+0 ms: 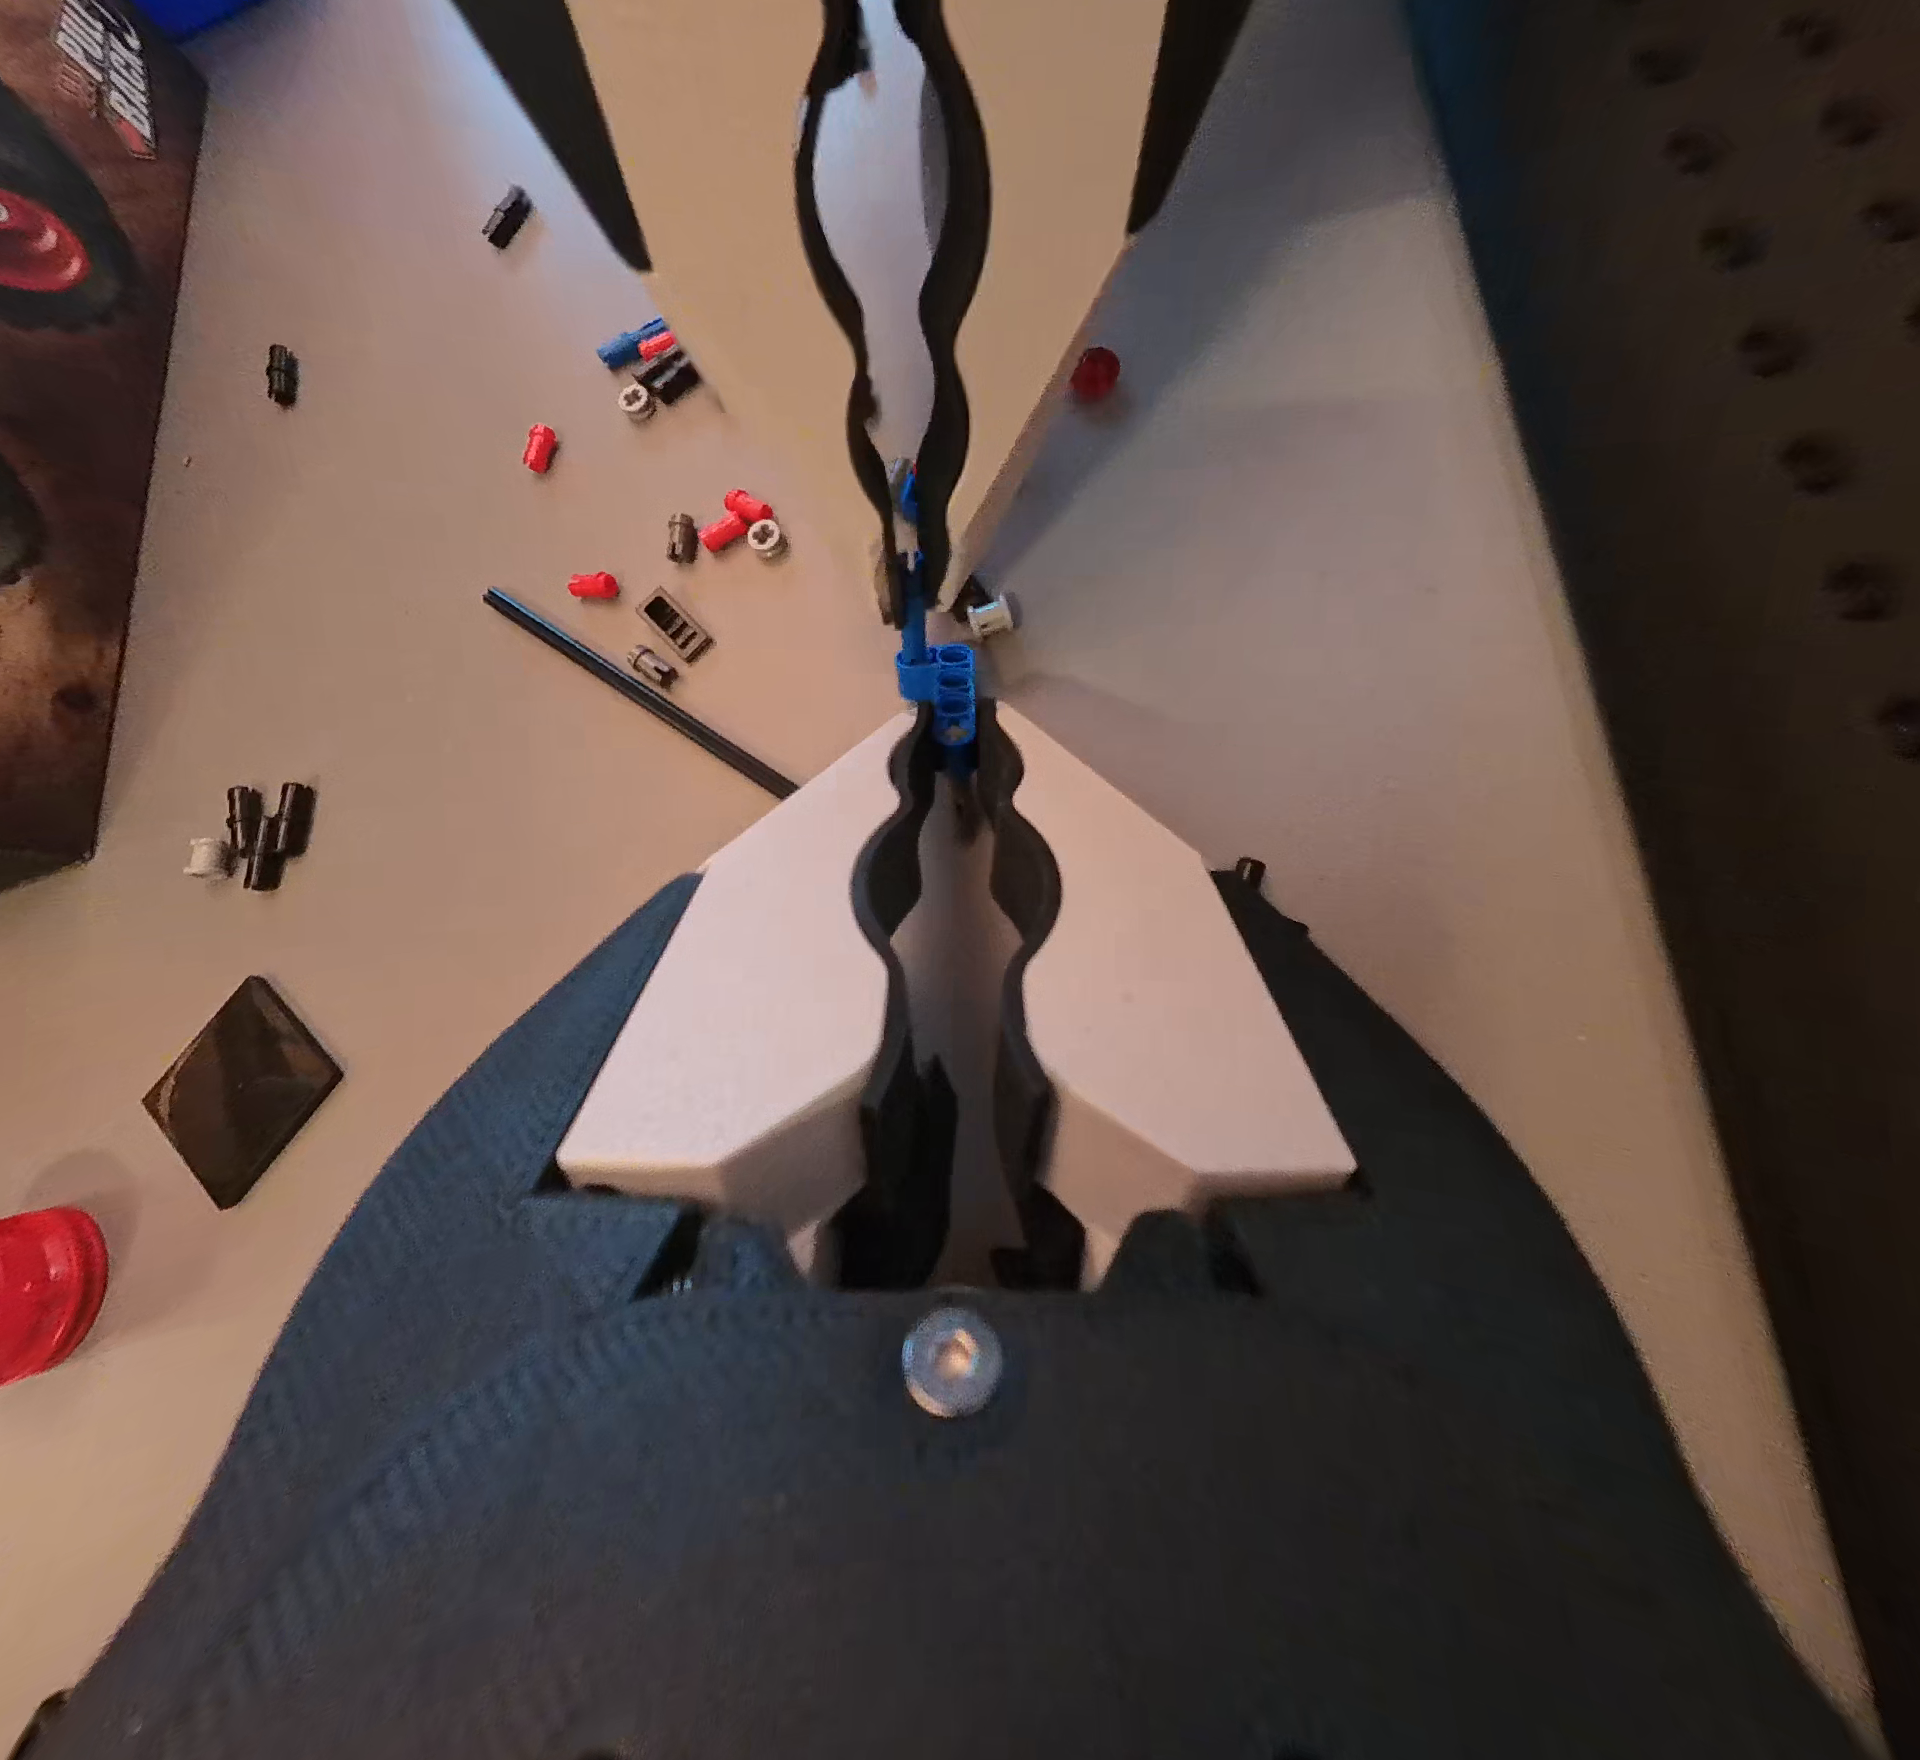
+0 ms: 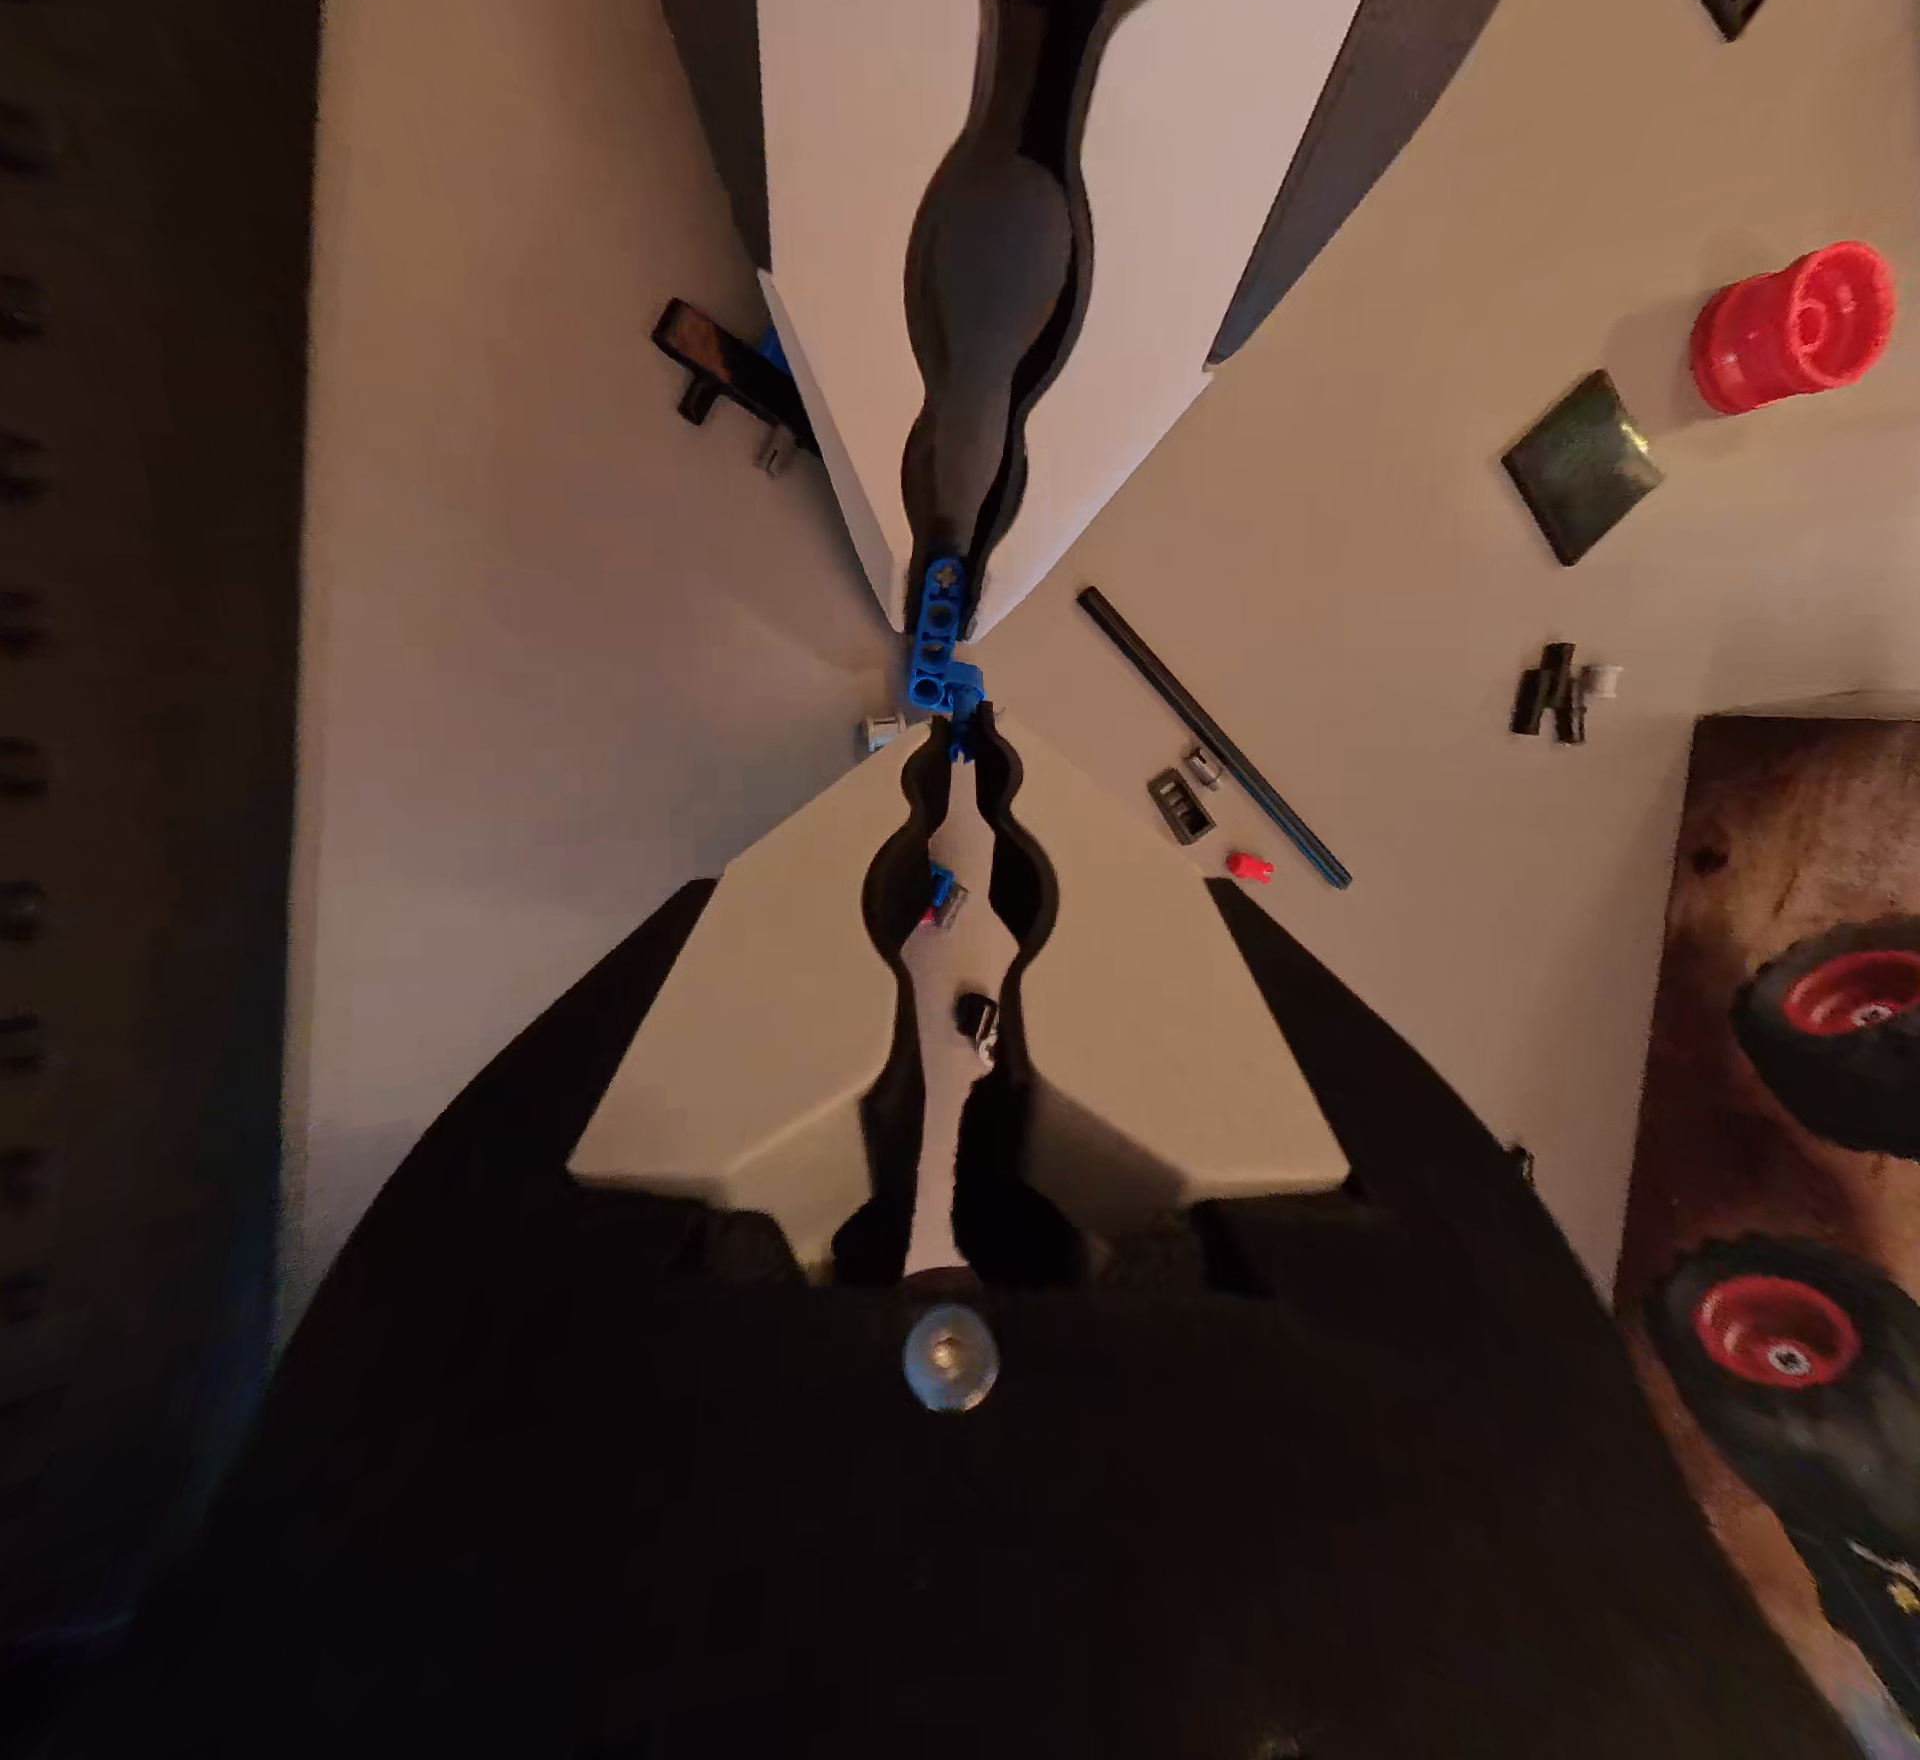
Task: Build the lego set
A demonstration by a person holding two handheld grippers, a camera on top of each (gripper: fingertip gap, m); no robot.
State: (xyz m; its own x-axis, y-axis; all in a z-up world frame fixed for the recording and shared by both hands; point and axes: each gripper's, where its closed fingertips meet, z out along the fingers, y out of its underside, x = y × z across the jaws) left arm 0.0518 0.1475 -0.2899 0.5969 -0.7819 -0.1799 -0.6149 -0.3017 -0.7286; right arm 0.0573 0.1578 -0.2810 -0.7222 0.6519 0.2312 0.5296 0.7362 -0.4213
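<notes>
Left wrist view shows our blue beam (image 1: 943,687), a short plastic bar with a row of round holes, held above the table (image 1: 395,754) between two grippers meeting tip to tip. Our left gripper (image 1: 951,749), with wavy black pads on pale wedge fingers, is closed narrowly on the beam's near end. Our right gripper (image 2: 961,742) pinches a small blue connector (image 2: 964,687) joined to the beam's other end. Small red and black pins (image 1: 727,531) lie scattered on the smooth pale table, beside a thin black rod (image 1: 634,687), a glossy dark tile (image 1: 241,1087) and a ribbed red wheel hub (image 2: 1792,326). Bare tabletop lies between the pieces; a printed box (image 2: 1787,1035) borders the table's edge.
</notes>
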